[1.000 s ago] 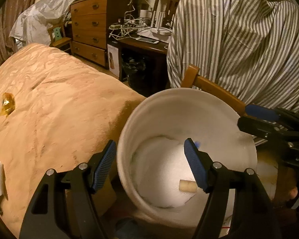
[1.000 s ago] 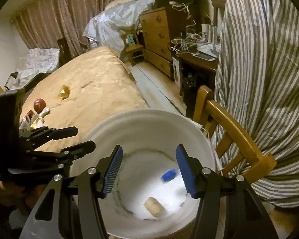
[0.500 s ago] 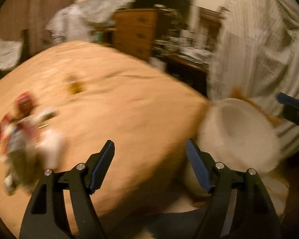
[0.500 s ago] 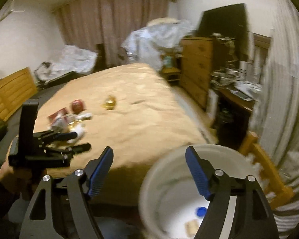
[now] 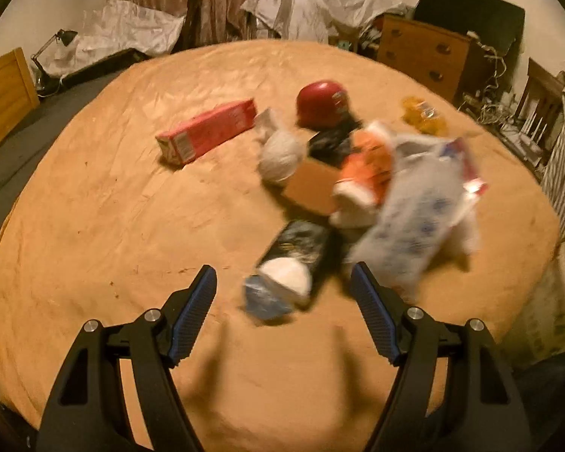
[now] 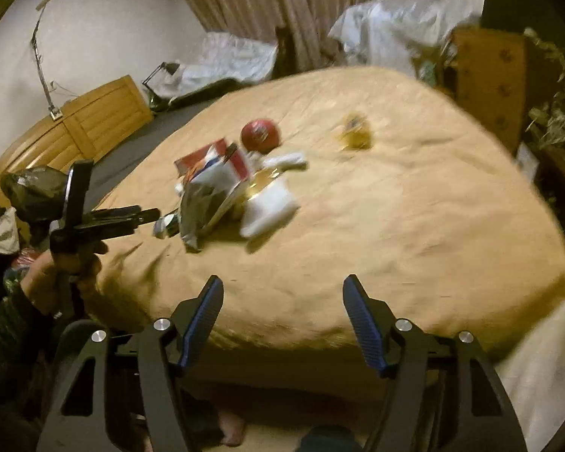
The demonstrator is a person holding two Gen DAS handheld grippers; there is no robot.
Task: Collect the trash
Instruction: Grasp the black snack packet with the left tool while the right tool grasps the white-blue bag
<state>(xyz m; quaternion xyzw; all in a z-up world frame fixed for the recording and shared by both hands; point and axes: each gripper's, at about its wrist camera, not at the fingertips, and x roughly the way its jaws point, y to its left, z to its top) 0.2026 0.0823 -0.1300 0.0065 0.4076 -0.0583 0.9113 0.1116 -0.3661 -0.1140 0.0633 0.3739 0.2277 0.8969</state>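
1. The left gripper [image 5: 284, 314] is held low over the tan bedspread [image 5: 113, 207], its blue-padded jaws spread wide with nothing between them; it is aimed at the near end of the trash pile, presumably so that the closest piece can be taken first.
2. The dark packet [image 5: 288, 263] lies just ahead of the left gripper, slightly right of its centre line, and is judged the likeliest next pick.
3. The right gripper [image 6: 284, 320] is kept back at the bed's edge, also wide open and empty, well apart from the pile; it is probably held there to leave the left side room.
4. The trash is gathered in one cluster on the bedspread: a red carton [image 5: 207, 132] set apart on the left, a red round lid [image 5: 322, 103], a white crumpled ball [image 5: 282, 152], a brown card piece [image 5: 312, 186], an orange wrapper [image 5: 369, 162] and a white printed bag [image 5: 414, 222].
5. A yellow wrapper [image 5: 422, 113] lies apart, beyond the pile.
6. A pale rim at the right edge of the right wrist view may be the bin, though this cannot be confirmed.
7. No brand or writing can be read: the printed surfaces are blurred by motion.
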